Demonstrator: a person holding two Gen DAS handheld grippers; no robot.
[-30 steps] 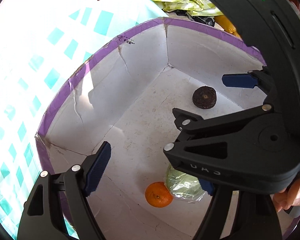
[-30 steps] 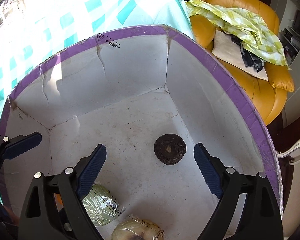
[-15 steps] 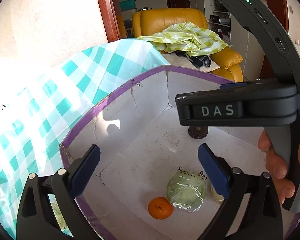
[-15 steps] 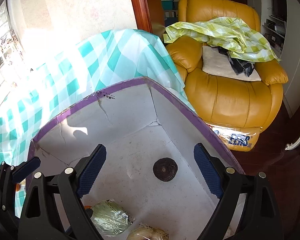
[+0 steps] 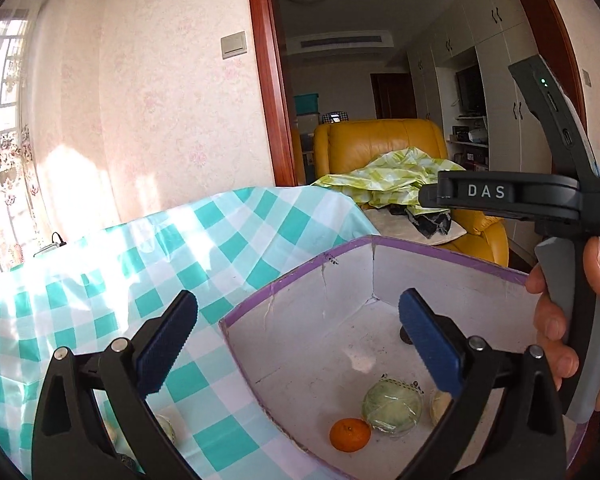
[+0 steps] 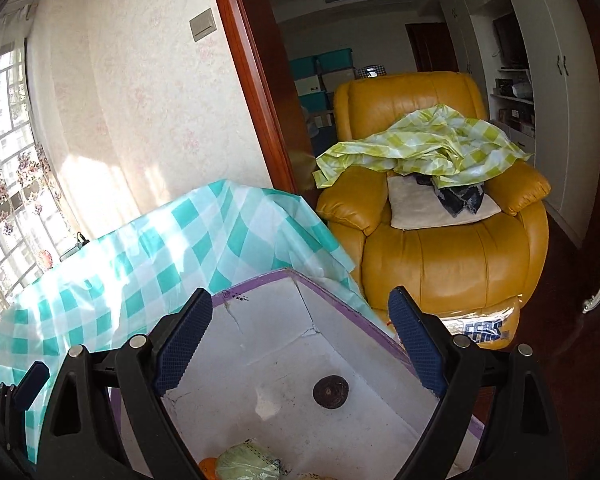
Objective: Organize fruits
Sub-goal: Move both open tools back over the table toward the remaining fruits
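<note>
Now the left gripper (image 5: 298, 338) is opening with nothing between its jaws, and the right gripper (image 6: 300, 340) gapes empty too.

Only the left view shows the orange (image 5: 349, 434) whole, lower centre in the box (image 5: 300, 280), and a hand (image 5: 576, 332) at right gripping the other handle; the right view alone shows the dark round fruit (image 6: 331, 391) whole.

A table draped in teal-checked cloth (image 5: 148, 280) carries a purple-rimmed white box (image 5: 440, 249).

We read "DAS" in white letters on the right hand-held gripper (image 5: 500, 196); the box's (image 6: 236, 298) printed mark stays illegible.
</note>
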